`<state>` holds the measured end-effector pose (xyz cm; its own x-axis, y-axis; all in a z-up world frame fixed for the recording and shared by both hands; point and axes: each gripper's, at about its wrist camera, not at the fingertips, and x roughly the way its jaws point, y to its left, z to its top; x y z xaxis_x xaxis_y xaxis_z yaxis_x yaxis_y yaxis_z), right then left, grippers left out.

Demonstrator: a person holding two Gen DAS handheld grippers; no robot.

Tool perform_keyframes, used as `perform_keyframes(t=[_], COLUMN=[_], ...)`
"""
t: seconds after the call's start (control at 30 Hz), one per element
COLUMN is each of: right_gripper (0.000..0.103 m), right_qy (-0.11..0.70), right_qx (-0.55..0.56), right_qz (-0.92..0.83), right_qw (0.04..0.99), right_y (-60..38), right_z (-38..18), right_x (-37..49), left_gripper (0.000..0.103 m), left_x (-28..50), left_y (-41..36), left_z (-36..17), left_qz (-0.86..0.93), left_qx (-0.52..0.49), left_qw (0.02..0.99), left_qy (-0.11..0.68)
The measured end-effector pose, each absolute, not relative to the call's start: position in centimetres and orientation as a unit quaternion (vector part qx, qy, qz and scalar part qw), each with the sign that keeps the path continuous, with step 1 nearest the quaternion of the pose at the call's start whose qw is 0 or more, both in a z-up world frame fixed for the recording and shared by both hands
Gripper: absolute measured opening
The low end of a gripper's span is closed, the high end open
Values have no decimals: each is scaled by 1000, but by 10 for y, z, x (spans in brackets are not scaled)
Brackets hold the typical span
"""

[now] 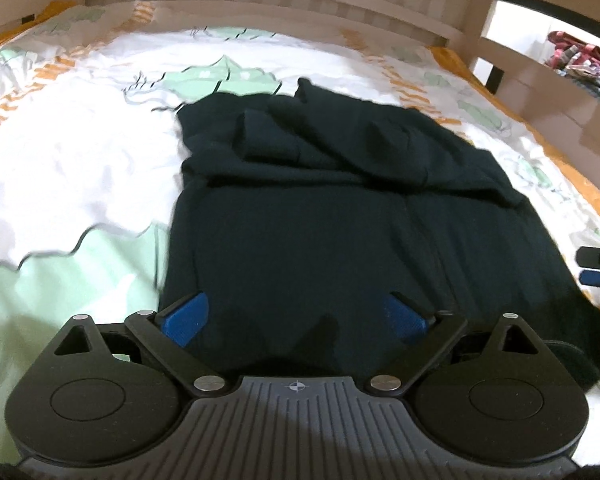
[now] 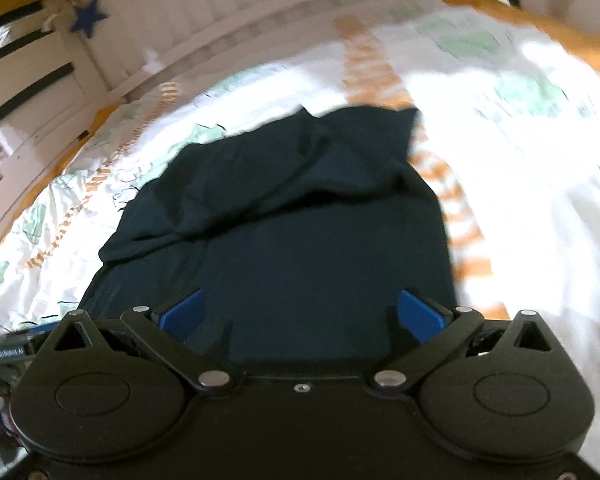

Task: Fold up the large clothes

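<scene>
I see one dark garment (image 1: 300, 220), almost black, maybe very dark navy. It lies on the patterned bed cover (image 1: 80, 152). The near half is spread flat and smooth. The far half is folded back over itself in loose, wrinkled layers, with one corner pointing away.

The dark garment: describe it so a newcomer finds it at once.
On the bed with the white, green and orange patterned cover, the dark garment lies spread in the middle. Its far end is bunched in folds. It is the only dark cloth there.
</scene>
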<state>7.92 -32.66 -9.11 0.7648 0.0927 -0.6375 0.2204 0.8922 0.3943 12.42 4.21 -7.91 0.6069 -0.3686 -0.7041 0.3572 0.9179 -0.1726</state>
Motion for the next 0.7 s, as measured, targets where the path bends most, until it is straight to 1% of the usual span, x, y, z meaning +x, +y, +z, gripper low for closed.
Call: perform_keyframes(t=[0.2, 0.43, 0.6, 0.7], right_gripper=[102, 102, 102, 102], right_qy=[383, 423, 449, 459], right_qx=[282, 246, 259, 274], right_qz=[-39, -30, -28, -21], right_qw=[879, 872, 855, 845], right_y=[-341, -339, -354, -359], right_z=[-98, -93, -98, -103], right_x=[59, 53, 55, 58], left_gripper=[96, 96, 96, 103], left_x=[115, 112, 122, 124], left_y=[55, 70, 69, 65], left_z=[-80, -87, -99, -105], left_qz=[-200, -199, -197, -208], left_qx=[-23, -50, -59, -53], left_qw=[888, 876, 862, 858], left_qy=[413, 437, 463, 468])
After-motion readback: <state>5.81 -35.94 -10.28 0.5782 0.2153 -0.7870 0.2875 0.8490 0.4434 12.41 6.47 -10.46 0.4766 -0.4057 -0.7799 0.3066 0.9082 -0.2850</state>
